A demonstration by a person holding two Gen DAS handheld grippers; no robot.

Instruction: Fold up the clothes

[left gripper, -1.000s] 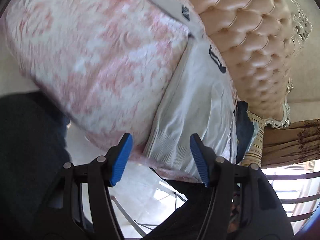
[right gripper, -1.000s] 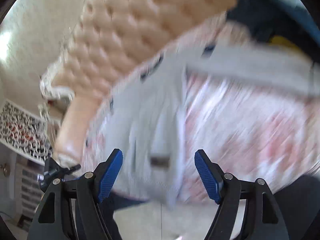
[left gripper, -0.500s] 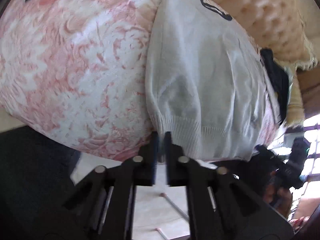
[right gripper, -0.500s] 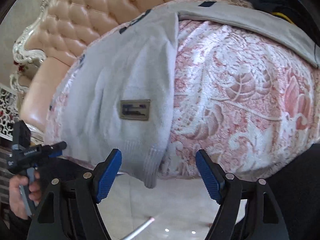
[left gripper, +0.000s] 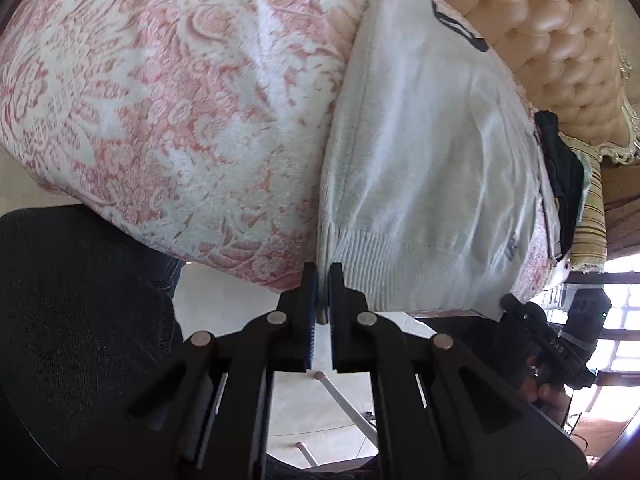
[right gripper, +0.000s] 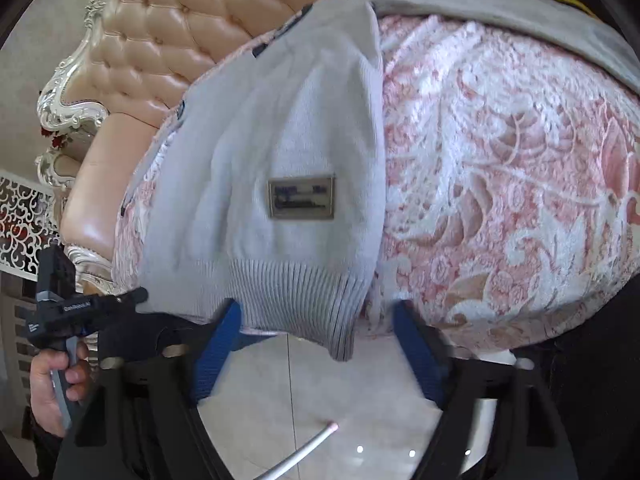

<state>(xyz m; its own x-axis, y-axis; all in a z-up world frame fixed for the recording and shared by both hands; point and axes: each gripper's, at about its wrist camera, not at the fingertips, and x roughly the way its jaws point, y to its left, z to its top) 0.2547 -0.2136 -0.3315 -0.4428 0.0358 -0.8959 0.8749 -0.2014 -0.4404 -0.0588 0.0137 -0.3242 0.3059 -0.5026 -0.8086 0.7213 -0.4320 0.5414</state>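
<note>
while left gripper [left gripper: 323, 276] pinches sweater [left gripper: 432, 168] hem.

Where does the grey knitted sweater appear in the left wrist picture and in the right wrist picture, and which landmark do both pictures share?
Left wrist view: the grey knitted sweater fills the centre-right, its ribbed hem corner meeting the left gripper.
Right wrist view: the sweater lies centre-left, its hem hanging between the fingers of the open right gripper.
Shared landmark: the tufted headboard, behind the sweater in both.
</note>
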